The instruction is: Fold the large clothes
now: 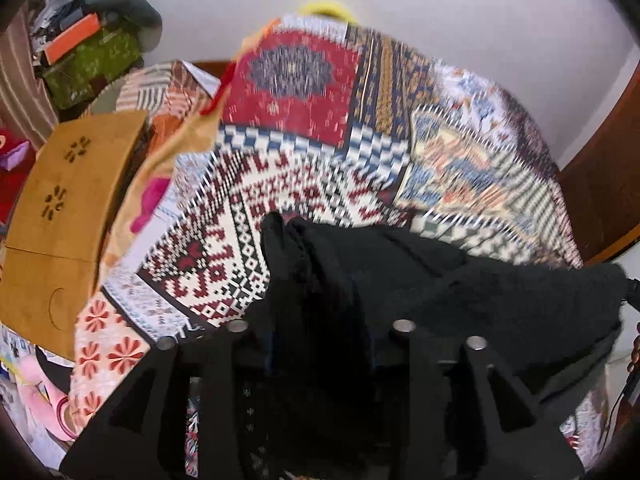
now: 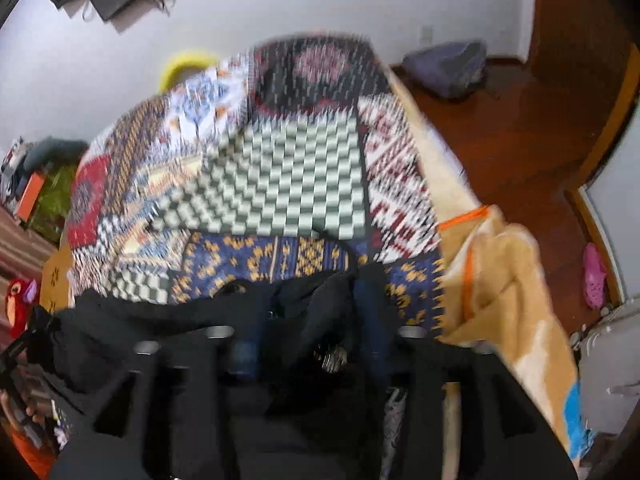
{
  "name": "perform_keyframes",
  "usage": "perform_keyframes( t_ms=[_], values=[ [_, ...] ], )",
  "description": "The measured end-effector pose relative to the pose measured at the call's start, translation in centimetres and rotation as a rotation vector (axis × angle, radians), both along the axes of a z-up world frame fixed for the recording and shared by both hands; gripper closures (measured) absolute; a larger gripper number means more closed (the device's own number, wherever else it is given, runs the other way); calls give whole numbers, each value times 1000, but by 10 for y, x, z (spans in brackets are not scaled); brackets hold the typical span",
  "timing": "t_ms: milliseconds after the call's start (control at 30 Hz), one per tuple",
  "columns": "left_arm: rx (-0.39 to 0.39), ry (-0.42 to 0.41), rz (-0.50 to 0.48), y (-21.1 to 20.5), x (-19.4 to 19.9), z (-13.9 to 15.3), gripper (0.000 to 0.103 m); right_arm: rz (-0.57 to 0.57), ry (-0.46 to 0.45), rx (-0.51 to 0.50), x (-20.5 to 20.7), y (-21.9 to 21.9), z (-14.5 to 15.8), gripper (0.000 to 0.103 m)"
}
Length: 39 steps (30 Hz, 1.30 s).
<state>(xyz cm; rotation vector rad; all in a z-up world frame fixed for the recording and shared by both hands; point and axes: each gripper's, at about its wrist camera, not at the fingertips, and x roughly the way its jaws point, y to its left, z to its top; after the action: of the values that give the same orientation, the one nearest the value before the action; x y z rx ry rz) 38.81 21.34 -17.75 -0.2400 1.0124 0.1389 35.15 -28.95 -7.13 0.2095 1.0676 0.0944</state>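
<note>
A black garment (image 1: 460, 280) is being held up over a bed covered by a patchwork-patterned bedspread (image 1: 304, 152), stretched between the two grippers. In the left wrist view, the left gripper (image 1: 320, 280) is being seen from behind, its fingers buried in a bunched fold of the black cloth; the jaws are being kept closed on that fold, with the fabric trailing off to the right edge of the frame. In the right wrist view, the right gripper (image 2: 316, 308) is likewise being kept clamped on a gathered corner of the black garment (image 2: 160, 320), which is being drawn out to the left, and a small metallic fastener is showing among the folds just below the grip.

Both views are being blurred by motion, so no writing, brand or label can be read anywhere. A wooden folding table (image 1: 68, 208) with cut-out flower shapes is being seen lying at the left side of the bed. A tan blanket with orange trim (image 2: 492, 280) is being seen heaped at the right edge of the bed, and a pink clog (image 2: 594, 276) is lying on the wooden floor (image 2: 520, 128).
</note>
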Motion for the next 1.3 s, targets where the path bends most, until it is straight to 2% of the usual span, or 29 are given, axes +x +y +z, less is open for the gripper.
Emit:
perform_keyframes(
  t_ms=[67, 100, 167, 267, 467, 633, 767, 967, 1000, 1133, 1300],
  values=[
    [45, -80, 10, -4, -12, 26, 31, 21, -49, 9, -10, 5, 19, 44],
    [74, -130, 12, -7, -19, 41, 27, 35, -63, 19, -15, 8, 26, 43],
    [102, -182, -3, -16, -29, 62, 26, 67, -90, 37, -26, 16, 40, 43],
    [87, -221, -51, -30, -40, 86, 25, 135, -127, 30, -43, 34, 55, 42],
    [61, -232, -168, -71, -62, 94, 23, 265, -161, 57, -71, 69, 64, 42],
    [70, -205, -279, -113, -74, 75, 23, 350, -150, 24, -82, 99, 46, 42],
    [59, -156, -345, -139, -74, 48, 23, 400, -101, -1, -78, 120, 17, 42],
    [38, -55, -361, -157, -55, -1, 23, 398, 25, -24, -65, 128, -37, 42],
    [42, -40, -354, -158, -50, -10, 23, 396, 21, -26, -65, 128, -40, 41],
    [22, -13, -335, -159, -36, -33, 22, 403, -6, -77, -59, 132, -51, 31],
    [41, -36, -333, -161, -26, -46, 9, 434, -27, -143, -56, 142, -60, 19]
  ],
)
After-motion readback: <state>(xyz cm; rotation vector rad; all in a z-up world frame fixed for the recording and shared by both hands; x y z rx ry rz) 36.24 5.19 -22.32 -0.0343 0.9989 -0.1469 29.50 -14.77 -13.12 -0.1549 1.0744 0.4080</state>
